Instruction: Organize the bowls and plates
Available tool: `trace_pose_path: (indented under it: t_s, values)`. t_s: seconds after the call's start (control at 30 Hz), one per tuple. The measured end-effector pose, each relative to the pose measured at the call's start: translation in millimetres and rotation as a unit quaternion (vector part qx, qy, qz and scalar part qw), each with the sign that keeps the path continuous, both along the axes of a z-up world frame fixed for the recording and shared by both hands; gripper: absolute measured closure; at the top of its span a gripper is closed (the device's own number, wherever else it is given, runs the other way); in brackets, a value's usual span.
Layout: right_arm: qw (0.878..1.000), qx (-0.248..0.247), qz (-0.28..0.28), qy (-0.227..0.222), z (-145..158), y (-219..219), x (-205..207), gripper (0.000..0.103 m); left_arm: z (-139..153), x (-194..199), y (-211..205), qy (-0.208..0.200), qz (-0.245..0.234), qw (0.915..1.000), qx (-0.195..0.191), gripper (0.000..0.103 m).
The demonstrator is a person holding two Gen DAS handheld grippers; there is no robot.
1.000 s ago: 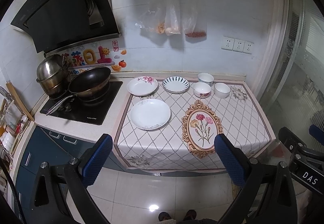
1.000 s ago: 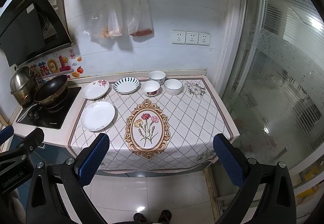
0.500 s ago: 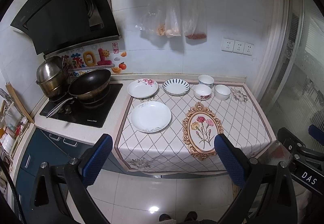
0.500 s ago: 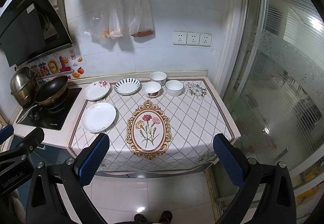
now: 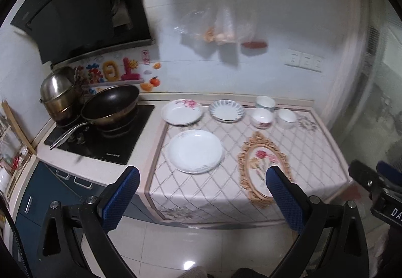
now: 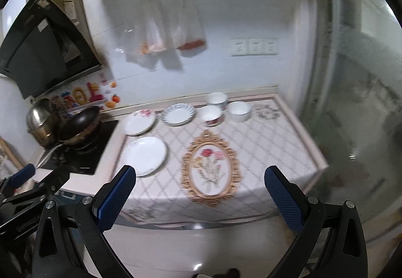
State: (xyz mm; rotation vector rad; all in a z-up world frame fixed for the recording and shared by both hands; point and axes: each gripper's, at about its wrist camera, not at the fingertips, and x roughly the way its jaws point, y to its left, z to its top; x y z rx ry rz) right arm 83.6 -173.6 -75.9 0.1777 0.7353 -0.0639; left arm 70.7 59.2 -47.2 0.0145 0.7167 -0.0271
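Since both grippers sit off the counter's front edge with nothing between the pads, this looks like the approach step, nothing grabbed yet. Left gripper (image 5: pixel 201 198) and right gripper (image 6: pixel 199 196) are both spread wide and empty. Three plates are at the counter's left: the big white plate (image 5: pixel 195 151) nearer the front, floral plate (image 5: pixel 182 112) and striped plate (image 5: pixel 227 110) by the back edge. Three bowls (image 5: pixel 262 117) cluster along the back too. Next move probably needs reaching in over a plate rim to start stacking.

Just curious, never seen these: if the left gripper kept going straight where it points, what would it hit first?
Probably the big white plate, which sits centered ahead of the open left gripper. Depth is unclear, so it may meet the tablecloth edge first.
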Motion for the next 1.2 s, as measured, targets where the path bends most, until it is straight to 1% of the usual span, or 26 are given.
trace_pose_path:
  t_s: [0.1,0.2,0.23,0.27,0.3,0.37,0.43,0.47,0.6,0.63,0.67,0.7,0.77,0.8,0.87,0.9,0.93,0.97,1.0,1.07,1.1,1.13,1.2]
  values:
    - [0.999,0.02,0.018,0.036,-32,5,36,0.0,-27,32,20,0.019,0.029,0.9994,0.007,0.0]
    - [0.997,0.036,0.038,0.065,-68,9,76,0.0,-54,64,41,0.046,0.052,0.9976,-0.004,0.0]
    - [0.995,0.04,0.046,0.076,-84,11,95,0.0,-64,78,49,0.055,0.065,0.9964,-0.006,0.001]
    - [0.993,0.045,0.052,0.091,-99,12,113,0.0,-74,91,55,0.065,0.074,0.9951,-0.007,0.003]
    - [0.992,0.05,0.058,0.102,-112,12,128,0.0,-86,108,64,0.078,0.085,0.9933,-0.009,0.004]
    - [0.986,0.078,0.074,0.126,-145,12,168,0.0,-106,133,75,0.099,0.1,0.99,-0.013,0.005]
    - [0.98,0.103,0.09,0.141,-174,13,206,0.0,-132,168,88,0.125,0.117,0.985,-0.02,0.006]
    - [0.978,0.113,0.097,0.149,-186,14,224,0.001,-142,182,93,0.138,0.124,0.9824,-0.023,0.01]
    - [0.963,0.138,0.131,0.189,-240,26,299,0.007,-190,238,111,0.196,0.135,0.9698,-0.055,0.018]
    - [0.959,0.146,0.137,0.203,-251,28,314,0.01,-204,252,115,0.21,0.137,0.9659,-0.063,0.024]
    - [0.95,0.162,0.151,0.219,-269,33,336,0.014,-217,263,117,0.223,0.14,0.9625,-0.064,0.029]
    - [0.946,0.17,0.157,0.227,-278,35,346,0.017,-231,276,119,0.238,0.138,0.9587,-0.071,0.031]
    - [0.935,0.181,0.17,0.252,-306,45,378,0.025,-251,295,120,0.26,0.137,0.9529,-0.075,0.04]
    - [0.931,0.186,0.176,0.261,-316,49,389,0.029,-261,304,121,0.27,0.132,0.9504,-0.079,0.041]
    - [0.922,0.192,0.187,0.28,-338,57,410,0.041,-275,317,121,0.287,0.128,0.9453,-0.087,0.048]
    - [0.917,0.198,0.189,0.289,-348,59,419,0.046,-284,323,120,0.297,0.123,0.9426,-0.091,0.049]
    - [0.912,0.21,0.194,0.295,-359,62,428,0.058,-290,327,120,0.304,0.119,0.9405,-0.095,0.052]
    - [0.909,0.216,0.196,0.299,-365,63,434,0.068,-295,331,120,0.309,0.116,0.9388,-0.099,0.055]
    - [0.905,0.22,0.197,0.305,-372,65,440,0.071,-299,333,120,0.313,0.113,0.9374,-0.102,0.058]
    - [0.898,0.239,0.199,0.311,-385,66,451,0.079,-308,338,122,0.32,0.106,0.9341,-0.117,0.068]
    - [0.895,0.247,0.197,0.316,-391,67,455,0.081,-313,341,122,0.323,0.104,0.9327,-0.122,0.07]
    - [0.892,0.251,0.196,0.32,-395,68,458,0.085,-316,342,122,0.325,0.102,0.9319,-0.125,0.075]
    - [0.888,0.255,0.2,0.326,-399,71,461,0.09,-319,343,120,0.324,0.102,0.9326,-0.121,0.077]
